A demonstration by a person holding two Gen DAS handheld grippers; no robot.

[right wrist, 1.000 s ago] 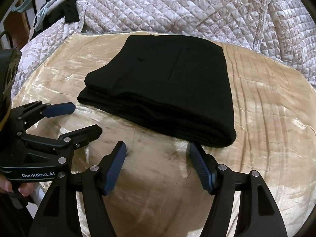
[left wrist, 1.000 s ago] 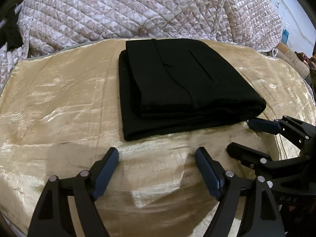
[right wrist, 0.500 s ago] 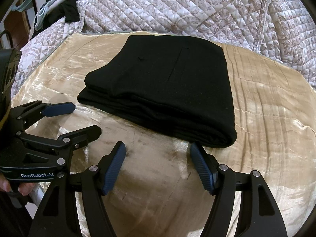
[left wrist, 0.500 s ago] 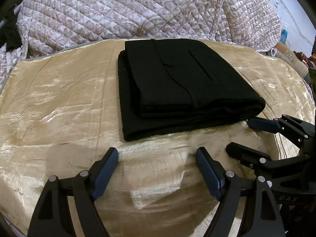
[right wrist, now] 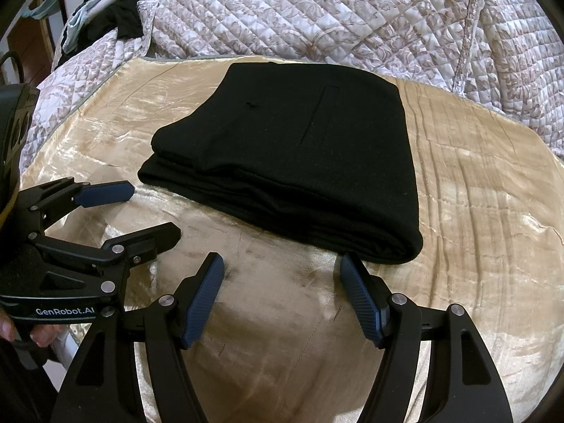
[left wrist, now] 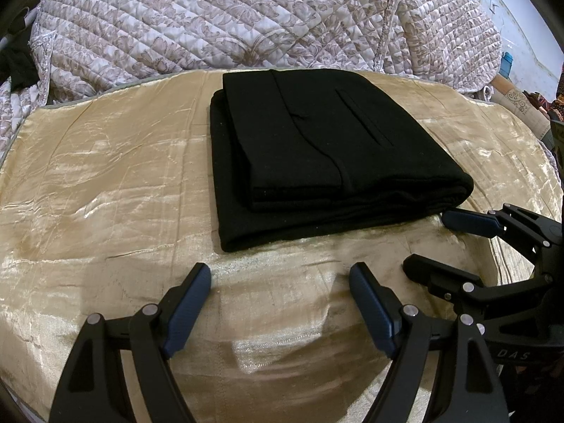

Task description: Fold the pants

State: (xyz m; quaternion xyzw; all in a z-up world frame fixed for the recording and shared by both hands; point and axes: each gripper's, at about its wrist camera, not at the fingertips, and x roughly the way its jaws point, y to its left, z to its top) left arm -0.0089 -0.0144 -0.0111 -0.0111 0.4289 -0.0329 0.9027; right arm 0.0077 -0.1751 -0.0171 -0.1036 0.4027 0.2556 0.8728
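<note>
Nothing moved; pants [left wrist: 328, 155] folded beyond open tongs [left wrist: 280, 282]

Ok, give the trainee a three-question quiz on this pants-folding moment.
1. True or false: the black pants lie folded into a stack on the gold cloth.
2. What does the left gripper hold? A) the pants B) the cloth C) nothing
3. Fill in: behind the gold cloth lies a quilted ____.

Key: 1 true. 2 C; its jaws stand open over bare cloth, and the right gripper is open too, just short of the pants' near edge. 3 bedspread.
</note>
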